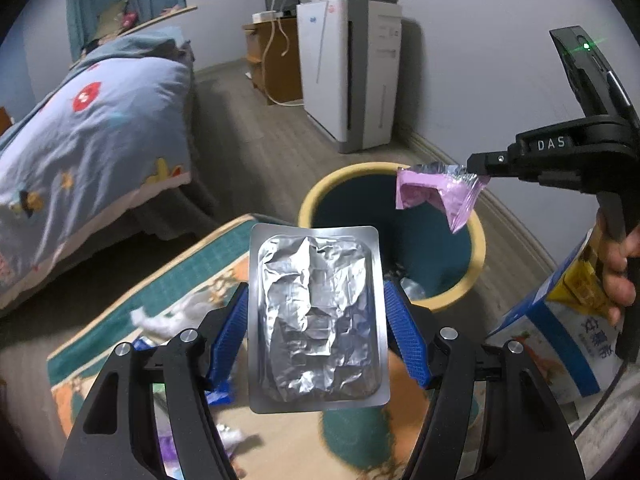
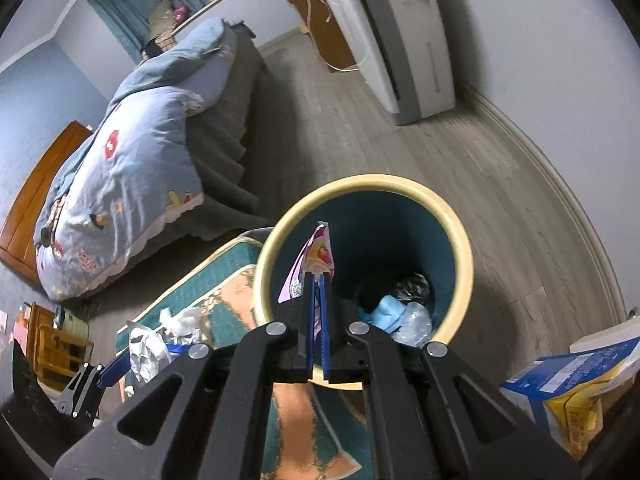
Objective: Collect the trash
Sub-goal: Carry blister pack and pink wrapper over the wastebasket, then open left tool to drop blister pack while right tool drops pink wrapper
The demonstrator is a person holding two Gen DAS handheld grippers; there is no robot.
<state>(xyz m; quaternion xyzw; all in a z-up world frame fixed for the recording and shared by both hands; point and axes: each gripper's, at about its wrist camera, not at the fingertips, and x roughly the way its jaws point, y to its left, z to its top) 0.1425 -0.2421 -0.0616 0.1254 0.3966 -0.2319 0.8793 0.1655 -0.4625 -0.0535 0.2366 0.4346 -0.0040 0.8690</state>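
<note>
My left gripper [image 1: 318, 324] is shut on a silver foil blister pack [image 1: 318, 316] and holds it upright above the rug, just short of the bin. The bin [image 1: 476, 240] is round, with a cream rim and a dark teal inside. My right gripper [image 2: 318, 280] is shut on a pink snack wrapper [image 2: 316, 258] and holds it over the bin's mouth [image 2: 460, 224]. The wrapper [image 1: 436, 194] hangs from the right gripper [image 1: 480, 168] in the left wrist view. Blue and clear trash [image 2: 404, 316] lies at the bin's bottom.
A patterned teal and orange rug [image 2: 224, 288] lies before the bin with crumpled white paper [image 2: 180, 320] and foil scraps. A blue and yellow carton [image 2: 568, 384] stands at the right. A bed with a blue quilt [image 2: 132, 184] fills the left. A white appliance [image 2: 404, 40] stands by the wall.
</note>
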